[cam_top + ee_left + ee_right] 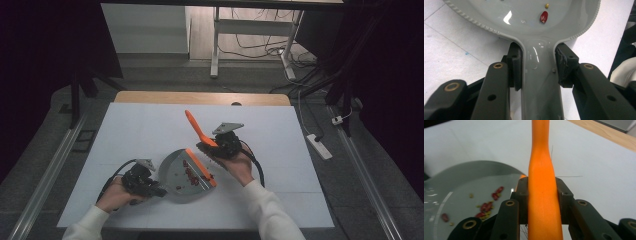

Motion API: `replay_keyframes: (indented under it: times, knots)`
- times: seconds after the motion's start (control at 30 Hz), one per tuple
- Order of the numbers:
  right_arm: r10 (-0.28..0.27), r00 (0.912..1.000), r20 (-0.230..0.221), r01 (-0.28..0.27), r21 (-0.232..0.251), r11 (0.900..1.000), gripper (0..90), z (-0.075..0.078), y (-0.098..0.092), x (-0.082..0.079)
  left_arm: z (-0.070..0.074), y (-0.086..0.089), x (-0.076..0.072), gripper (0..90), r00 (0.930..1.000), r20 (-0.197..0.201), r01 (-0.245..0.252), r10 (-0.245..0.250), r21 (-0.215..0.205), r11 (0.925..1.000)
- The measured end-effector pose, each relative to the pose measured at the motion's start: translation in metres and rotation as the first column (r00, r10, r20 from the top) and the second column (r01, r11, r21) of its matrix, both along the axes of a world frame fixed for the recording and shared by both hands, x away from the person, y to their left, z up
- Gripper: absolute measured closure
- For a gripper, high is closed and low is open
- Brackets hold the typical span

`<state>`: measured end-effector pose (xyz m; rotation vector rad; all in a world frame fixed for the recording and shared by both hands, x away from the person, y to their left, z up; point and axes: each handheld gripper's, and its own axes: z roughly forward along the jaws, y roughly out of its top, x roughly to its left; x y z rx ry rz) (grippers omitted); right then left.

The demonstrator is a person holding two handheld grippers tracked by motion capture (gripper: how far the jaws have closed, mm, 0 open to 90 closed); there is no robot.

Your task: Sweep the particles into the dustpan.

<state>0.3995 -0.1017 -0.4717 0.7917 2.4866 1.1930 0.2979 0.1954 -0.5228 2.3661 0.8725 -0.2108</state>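
On a white counter point(150, 130), a person works two tools over a grey plastic dustpan point(182, 175) with an orange front lip point(201, 167). The left hand-held gripper point(157, 191), at the near left of the high view, has its black jaws clamped on either side of the dustpan's grey handle point(540, 85); the left gripper view shows both pads pressed flat against the handle's narrow neck, just below the ribbed rim of the pan.

The right hand-held gripper point(212, 147), just right of the pan, is closed on the orange plastic handle of a small brush point(197, 127), which runs up between its jaws in the right gripper view point(542, 195) and slants up and to the left in the high view. The brush's dark bristle head point(205, 149) sits at the gripper, just beside the orange lip.

Inside the pan lies a scatter of dark red beans point(191, 174) mixed with small yellowish grains point(486, 213), gathered near the lip. One red bean point(544, 16) and a yellow grain point(546, 5) lie apart, closer to the handle. The pan rests on the counter, between the two hands.
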Motion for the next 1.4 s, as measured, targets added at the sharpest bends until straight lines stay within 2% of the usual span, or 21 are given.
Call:
replay_keyframes:
  times: [0.17,0.37,0.5,0.63,0.93,1.07,1.17,1.23,1.33,1.4]
  knots:
    - [-0.054,0.9985,0.002,0.054,-0.048,0.997,70.3,-0.010,-0.006,0.009,0.000,0.000,0.000,61.3,1.0000,0.000,0.001,-0.001,-0.001,1.0000]
    - [-0.075,0.9970,-0.017,0.074,-0.070,0.995,70.3,-0.016,-0.009,0.013,0.000,0.000,0.000,61.3,1.0000,0.000,0.001,-0.001,-0.002,1.0000]
    - [-0.065,0.9972,-0.037,0.062,-0.083,0.995,70.3,-0.020,-0.006,0.013,0.000,0.000,0.000,61.3,1.0000,0.000,0.001,-0.001,-0.002,1.0000]
    - [-0.036,0.9966,-0.075,0.032,-0.061,0.998,70.3,-0.022,-0.001,0.008,0.000,0.000,0.000,61.3,1.0000,0.001,0.000,0.000,-0.001,1.0000]
    - [-0.008,0.9973,-0.073,0.003,-0.066,0.998,70.0,-0.023,0.008,-0.006,0.000,0.000,0.000,61.3,1.0000,0.002,0.001,-0.001,0.000,1.0000]
    - [0.009,0.9968,-0.080,-0.013,-0.057,0.998,70.1,-0.023,0.012,-0.011,0.000,0.000,-0.001,61.3,1.0000,0.001,0.001,-0.001,0.000,1.0000]
    - [0.025,0.9942,-0.105,-0.028,-0.026,0.999,70.1,-0.024,0.016,-0.014,0.000,0.000,-0.001,61.3,1.0000,0.002,0.002,-0.002,-0.001,1.0000]
    - [0.038,0.9938,-0.105,-0.039,-0.014,0.999,70.2,-0.023,0.019,-0.017,0.000,0.000,-0.001,61.3,1.0000,0.002,0.002,-0.002,-0.002,1.0000]
    - [0.079,0.9848,-0.155,-0.072,0.053,0.996,70.3,-0.022,0.024,-0.021,0.000,0.000,-0.001,61.3,1.0000,0.002,0.001,-0.001,-0.001,1.0000]
    - [0.102,0.9838,-0.147,-0.095,0.056,0.994,70.3,-0.021,0.028,-0.025,0.000,0.000,-0.001,61.3,1.0000,0.001,0.002,-0.002,-0.001,1.0000]
